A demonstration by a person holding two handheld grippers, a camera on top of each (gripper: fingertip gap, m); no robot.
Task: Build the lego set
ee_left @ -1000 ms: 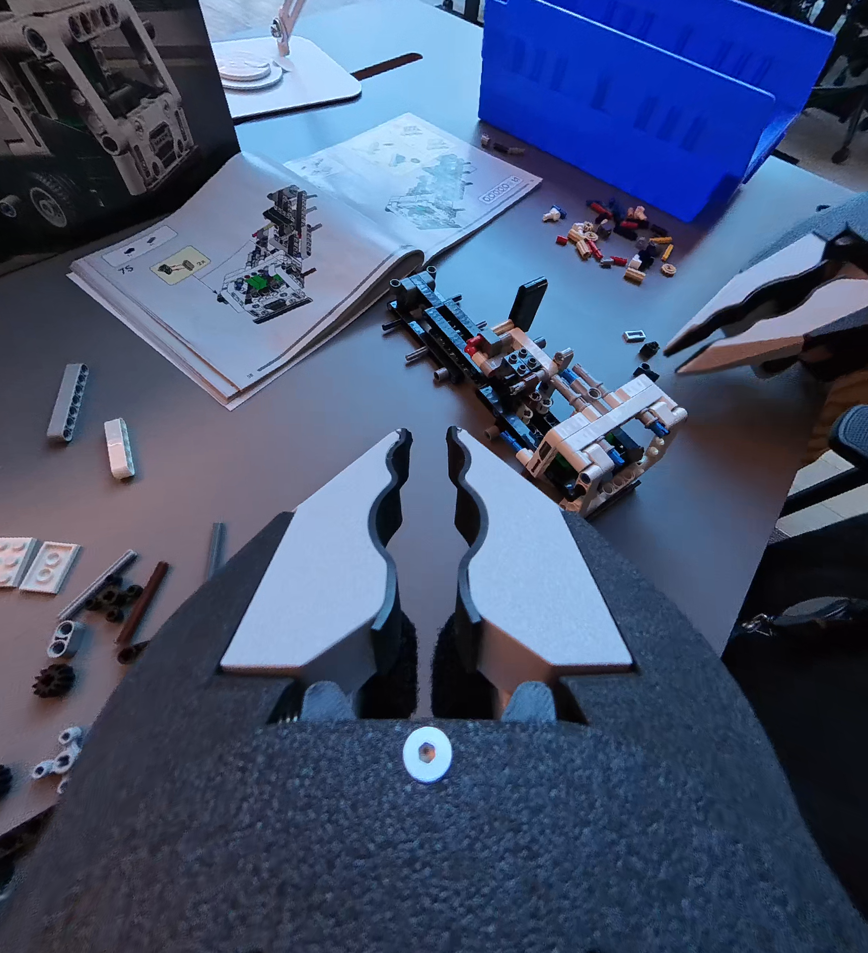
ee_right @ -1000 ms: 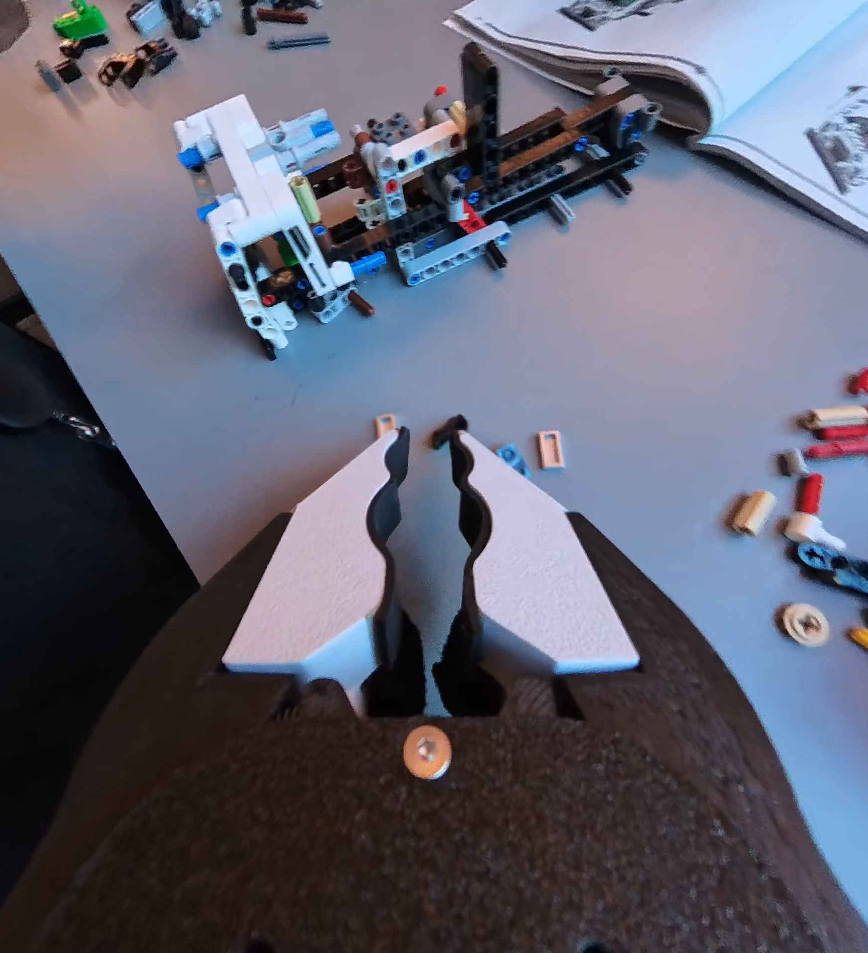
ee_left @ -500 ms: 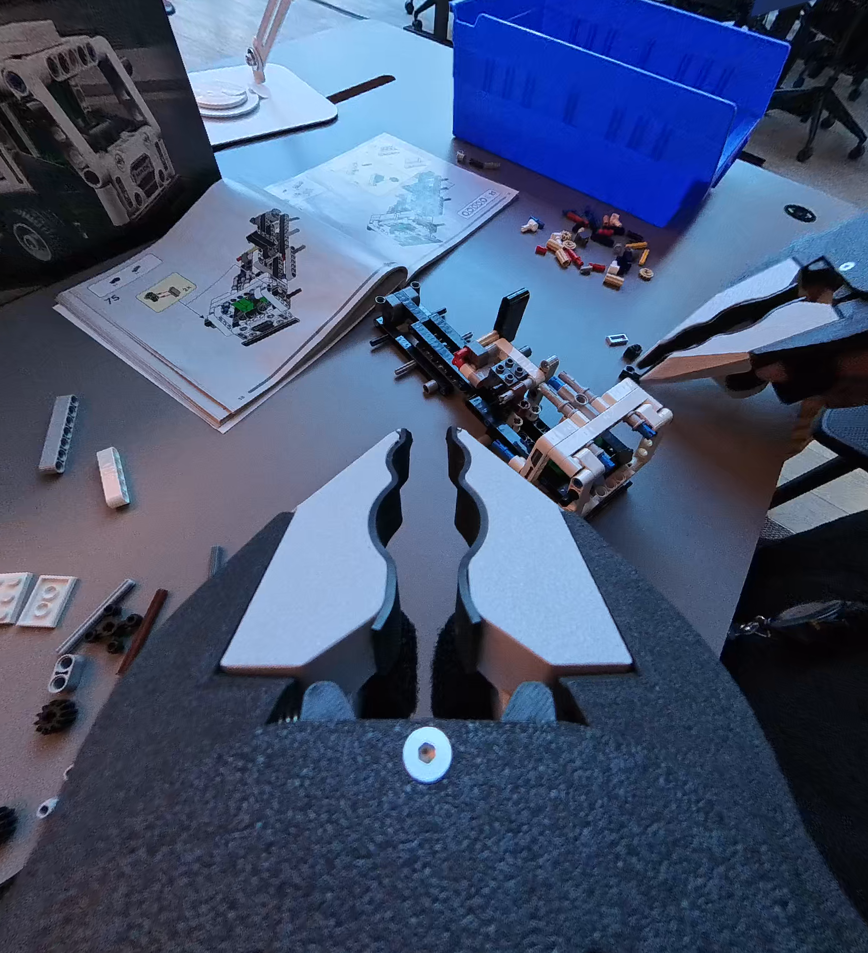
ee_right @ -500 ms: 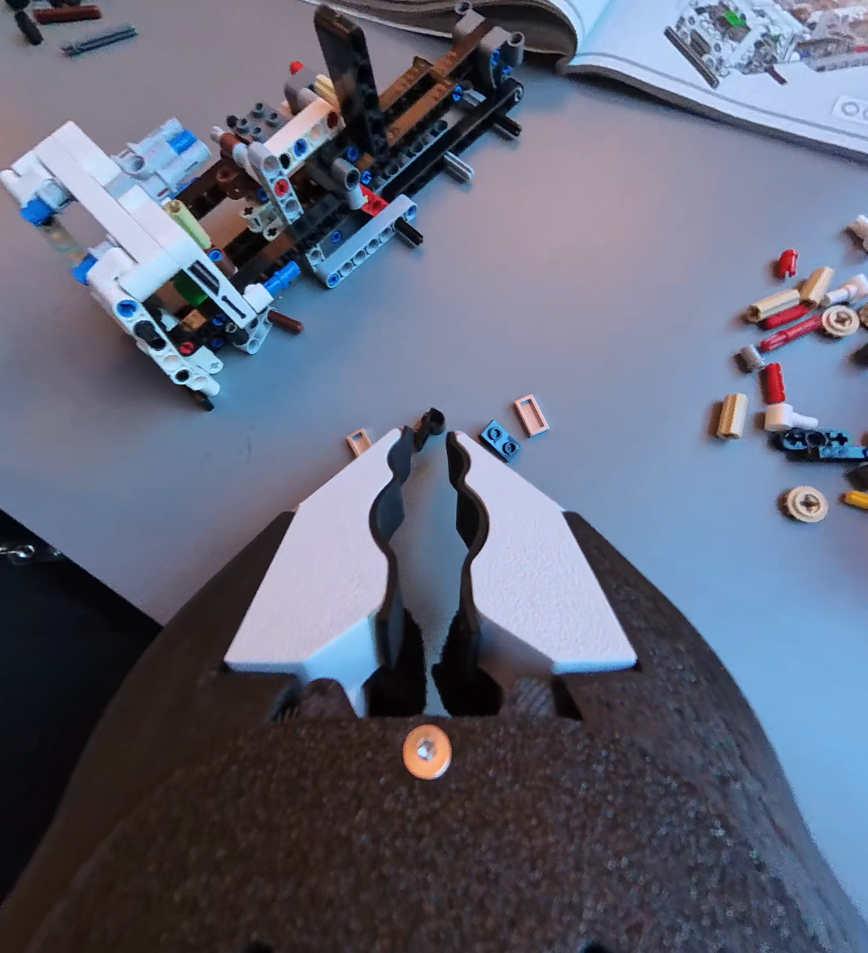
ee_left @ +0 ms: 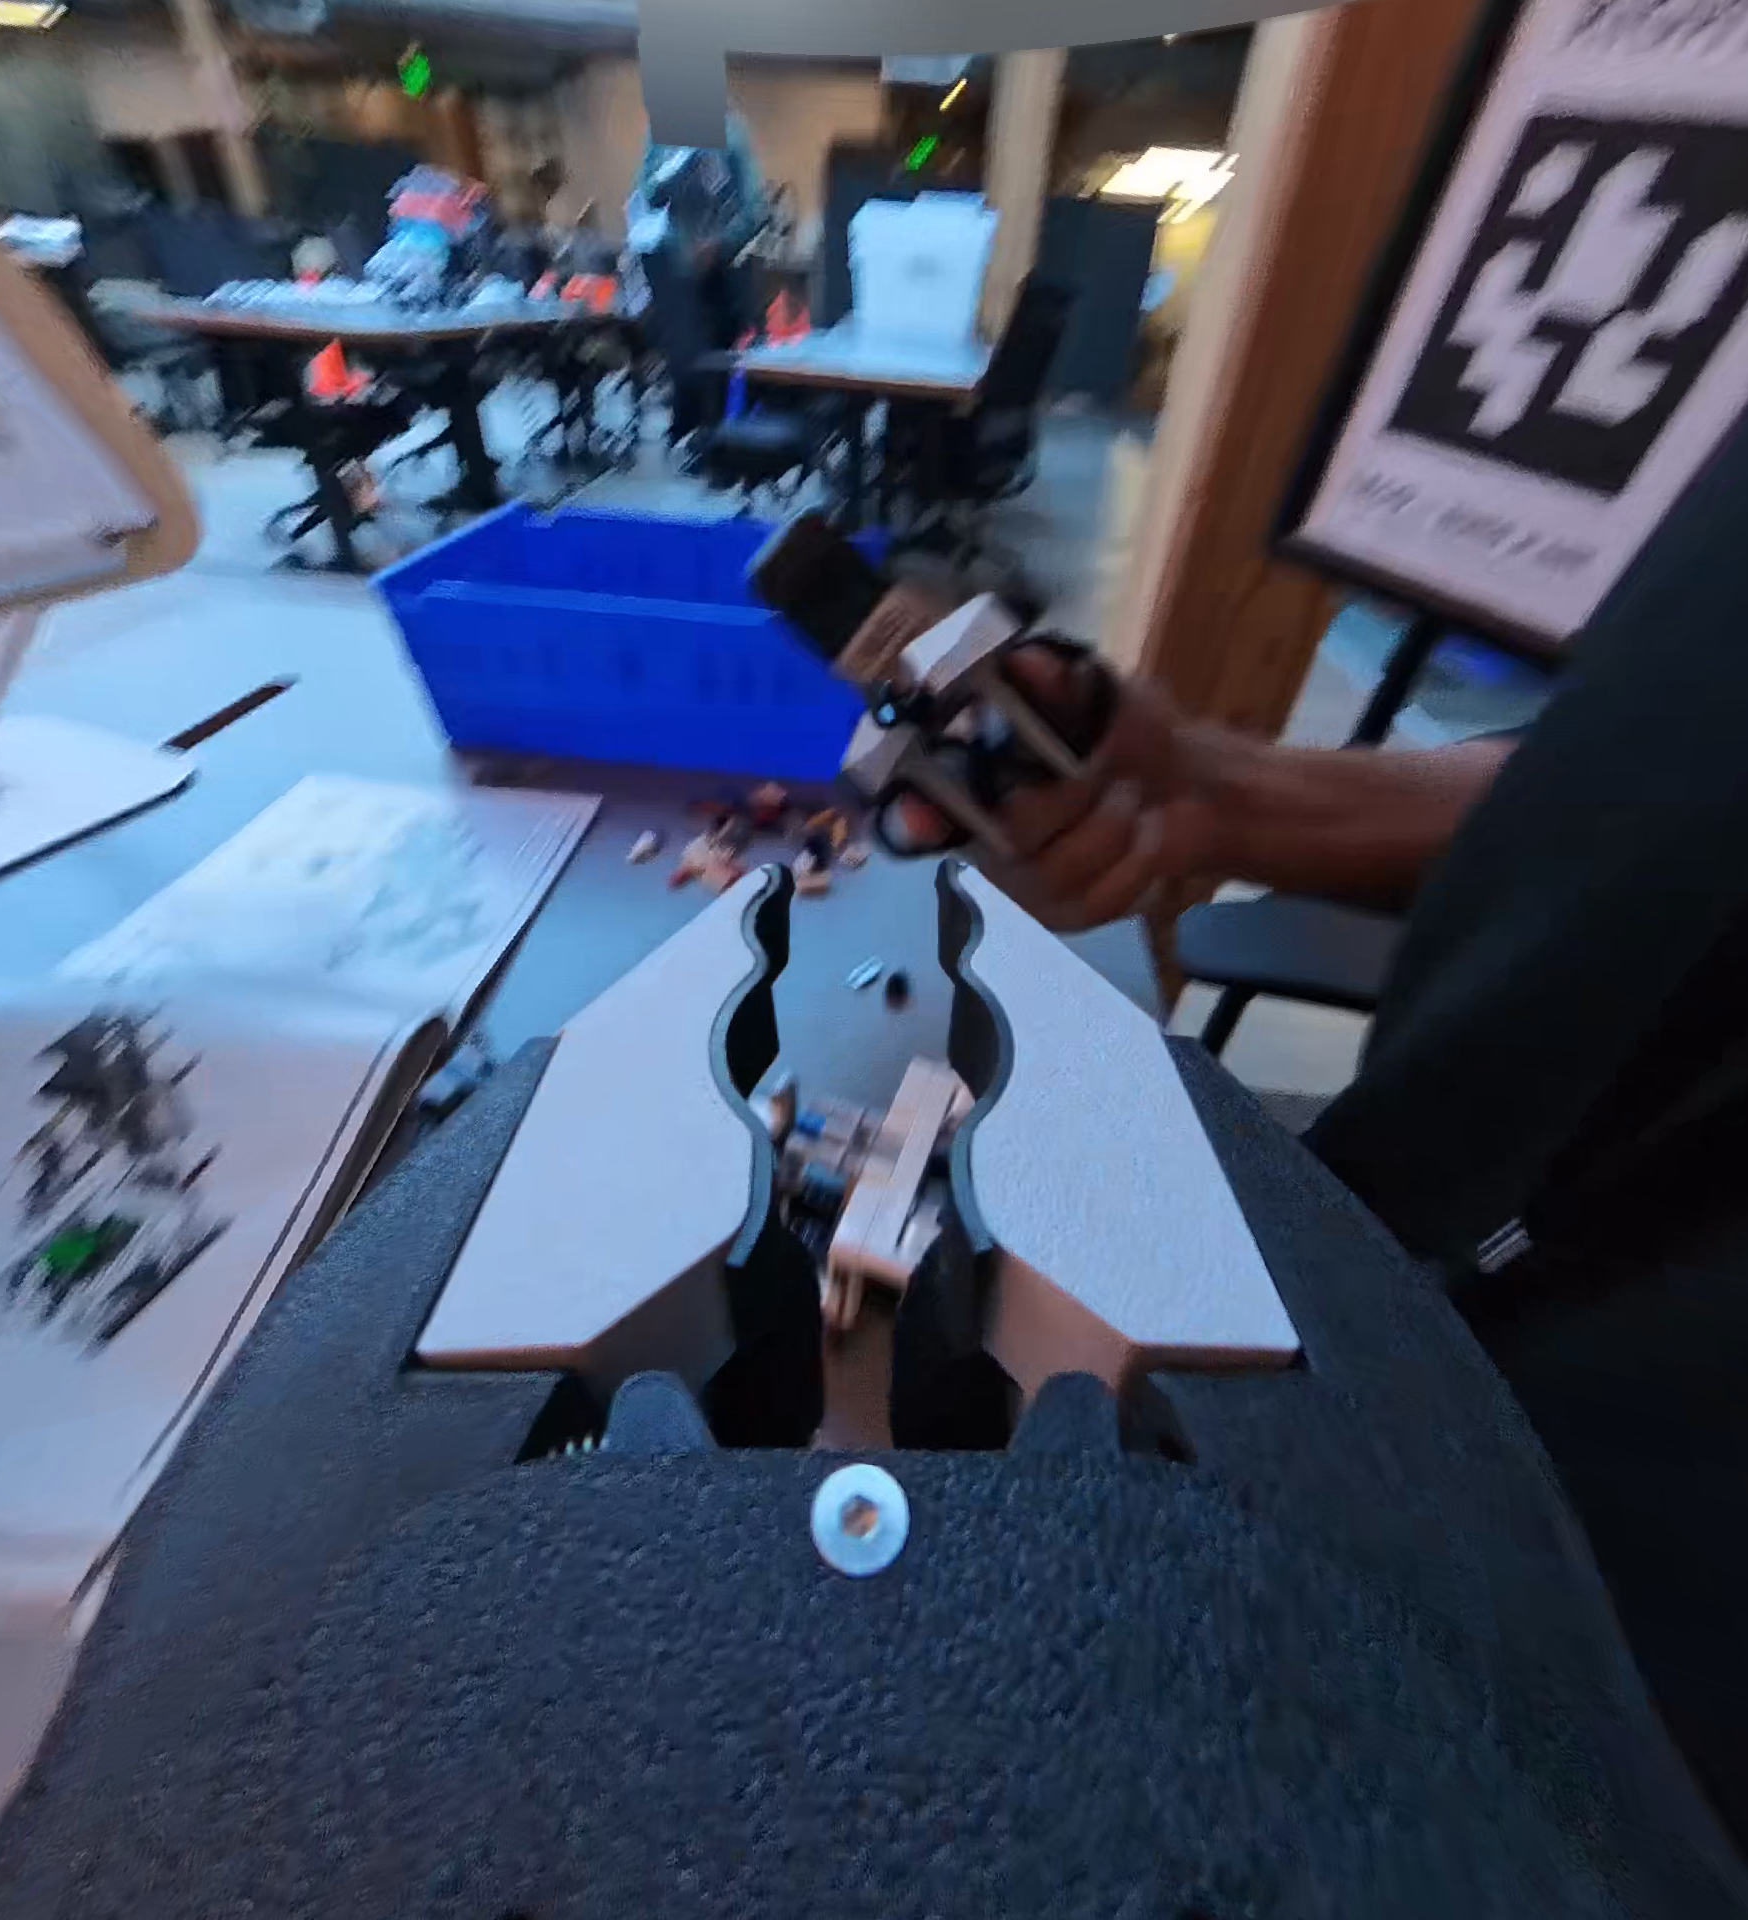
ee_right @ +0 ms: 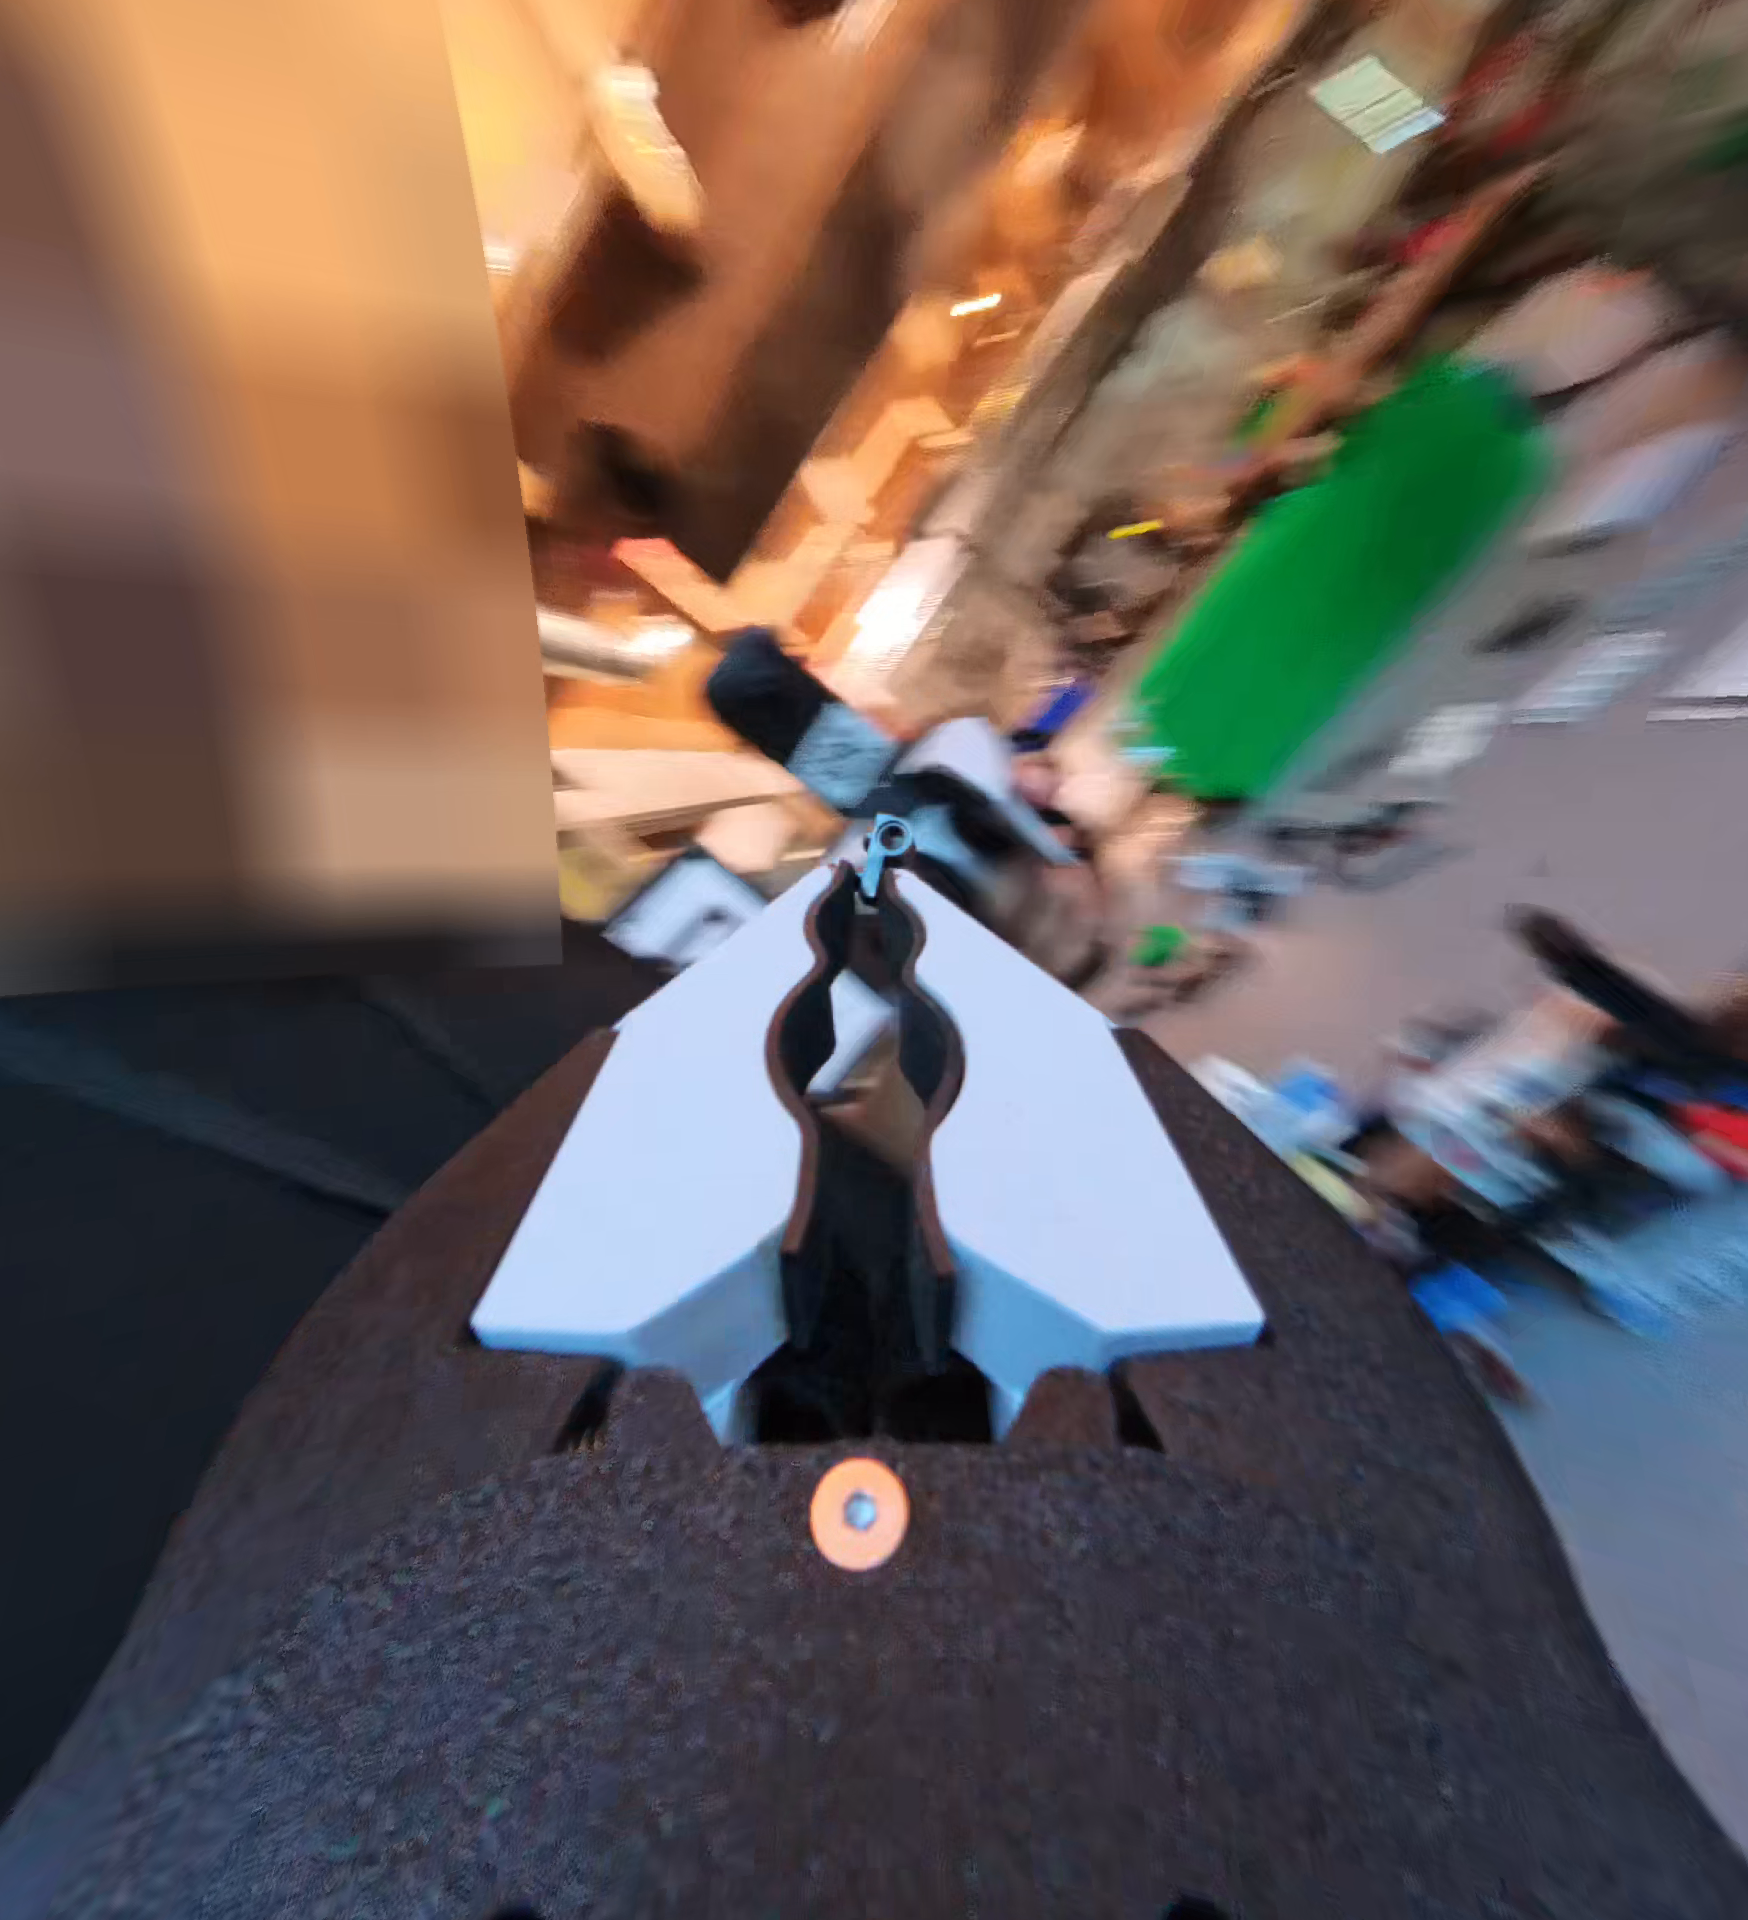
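Note:
My left gripper (ee_left: 862,894) is open and low over the partly built lego model (ee_left: 875,1153), which shows in the gap between its fingers. I cannot tell whether the fingers touch it. My right gripper (ee_right: 868,883) is lifted off the table and shut on a small black lego piece (ee_right: 886,840) that sticks out past its tips. In the left wrist view the right gripper (ee_left: 896,707) is in a hand (ee_left: 1109,821), up in the air, its tips turned toward the camera. The right wrist view is heavily blurred.
A blue bin (ee_left: 621,644) stands at the back of the grey table (ee_left: 631,904). Loose small pieces (ee_left: 745,831) lie in front of it. The open instruction booklet (ee_left: 330,914) lies to the left. A person's dark clothing (ee_left: 1628,935) fills the right.
My left gripper has moved forward over the model and opened wider. My right gripper has closed on the small black piece and lifted it off the table, swinging up fast.

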